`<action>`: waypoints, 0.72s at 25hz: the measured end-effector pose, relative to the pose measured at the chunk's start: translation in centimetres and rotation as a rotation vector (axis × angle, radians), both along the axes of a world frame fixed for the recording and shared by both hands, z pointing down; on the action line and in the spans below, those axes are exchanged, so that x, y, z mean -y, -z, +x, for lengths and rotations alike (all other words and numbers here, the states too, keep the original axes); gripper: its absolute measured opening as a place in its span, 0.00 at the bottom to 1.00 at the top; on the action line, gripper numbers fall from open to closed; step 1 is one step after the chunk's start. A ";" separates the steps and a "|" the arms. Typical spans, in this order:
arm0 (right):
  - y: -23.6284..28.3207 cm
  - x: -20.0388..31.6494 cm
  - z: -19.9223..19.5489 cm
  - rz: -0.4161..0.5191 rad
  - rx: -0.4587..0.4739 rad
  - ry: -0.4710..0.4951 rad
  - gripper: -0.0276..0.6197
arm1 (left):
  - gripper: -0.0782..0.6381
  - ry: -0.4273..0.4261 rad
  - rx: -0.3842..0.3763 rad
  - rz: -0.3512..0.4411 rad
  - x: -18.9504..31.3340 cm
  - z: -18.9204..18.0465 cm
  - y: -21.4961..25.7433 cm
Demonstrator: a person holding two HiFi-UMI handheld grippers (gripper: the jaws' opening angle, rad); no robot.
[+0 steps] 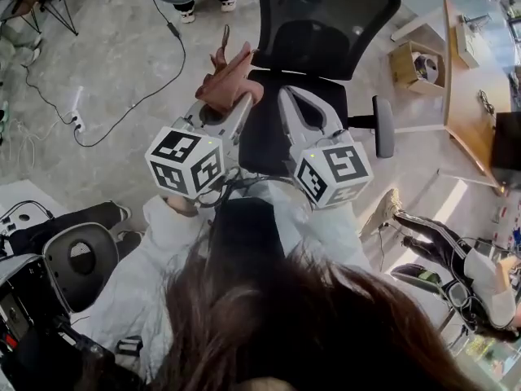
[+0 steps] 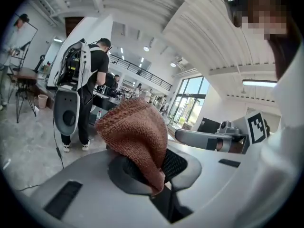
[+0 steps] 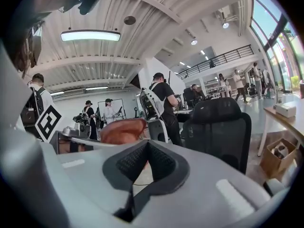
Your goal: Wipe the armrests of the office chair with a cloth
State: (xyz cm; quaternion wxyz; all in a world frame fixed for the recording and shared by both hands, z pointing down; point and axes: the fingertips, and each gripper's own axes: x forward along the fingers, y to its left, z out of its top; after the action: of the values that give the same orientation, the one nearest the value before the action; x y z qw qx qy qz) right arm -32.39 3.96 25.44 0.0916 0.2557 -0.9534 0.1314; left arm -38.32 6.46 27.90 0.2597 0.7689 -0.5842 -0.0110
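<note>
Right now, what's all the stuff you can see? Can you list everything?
office chair: one, black, middle of the floor
armrest: one seen, dark, sticking out from the chair's side
cloth: one, reddish-brown, pinched by the left gripper
table: one, wooden, right edge
cardboard box: one, brown, on the floor beside the table
power strip: one, white, floor at left
second chair: one, grey and black, lower left
left gripper: one, grey-white, shut on the cloth
right gripper: one, grey-white, shut, empty
</note>
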 end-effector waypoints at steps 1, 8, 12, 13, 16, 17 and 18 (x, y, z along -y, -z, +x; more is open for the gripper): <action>0.2 0.2 0.2 0.002 0.002 -0.002 0.05 | 0.17 -0.004 0.012 0.012 0.2 0.3 0.5; 0.7 0.1 0.9 0.001 0.044 0.016 0.04 | 0.17 -0.006 0.024 0.031 0.4 1.1 1.2; 0.9 -0.1 1.3 0.000 0.059 0.027 0.04 | 0.18 -0.015 0.032 0.026 0.3 1.8 1.1; 0.9 -0.1 1.3 -0.001 0.061 0.028 0.04 | 0.17 -0.017 0.033 0.027 0.3 1.9 1.2; 0.8 -0.2 1.4 -0.003 0.063 0.030 0.04 | 0.18 -0.016 0.044 0.027 0.3 2.0 1.1; 0.8 -0.3 1.4 -0.003 0.064 0.031 0.04 | 0.17 -0.015 0.047 0.027 0.3 2.0 1.1; 0.7 -0.3 1.4 -0.003 0.065 0.031 0.04 | 0.17 -0.013 0.046 0.028 0.3 1.9 1.0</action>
State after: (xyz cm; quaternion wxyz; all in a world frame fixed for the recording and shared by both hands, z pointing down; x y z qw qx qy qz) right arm -30.98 4.24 24.70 0.0630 0.2363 -0.9595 0.1396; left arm -36.39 6.17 26.86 0.2355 0.7763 -0.5848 -0.0001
